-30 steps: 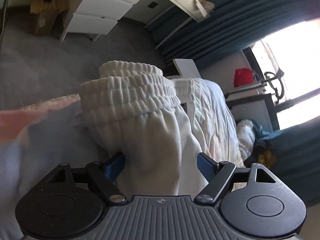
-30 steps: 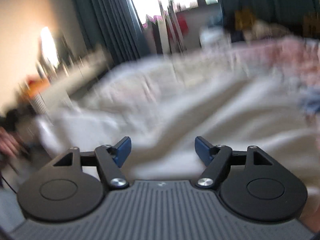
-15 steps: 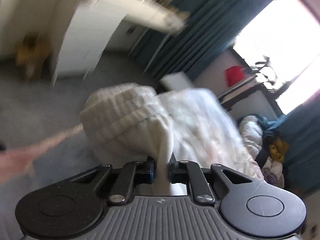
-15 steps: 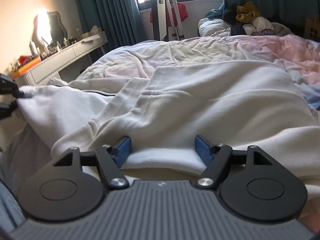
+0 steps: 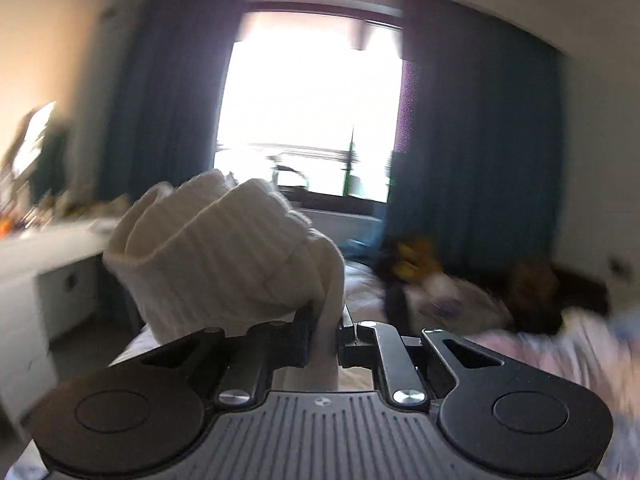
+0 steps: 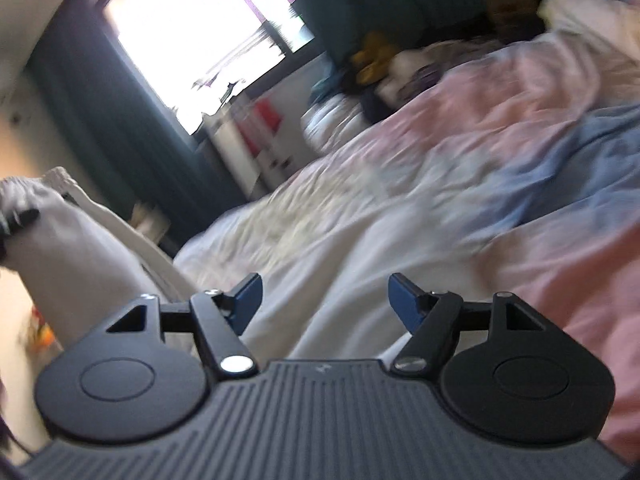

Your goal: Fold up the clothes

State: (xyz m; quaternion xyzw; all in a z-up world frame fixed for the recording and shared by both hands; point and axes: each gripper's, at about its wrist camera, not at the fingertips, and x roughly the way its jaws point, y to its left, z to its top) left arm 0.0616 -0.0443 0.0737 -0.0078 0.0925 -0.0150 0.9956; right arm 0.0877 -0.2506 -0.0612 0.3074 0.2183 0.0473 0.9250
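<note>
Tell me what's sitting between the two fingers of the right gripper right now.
Nothing is held there: in the right wrist view the right gripper stands open, with only the bedding behind the gap.

I see the garment as cream-white with a ribbed band pattern. The gripper bodies I operate are black, with a grey ridged base. The right gripper fingers are dark blue. The curtains are dark teal. The bedding shows pale pink, light blue and white patches. The dresser is white.
</note>
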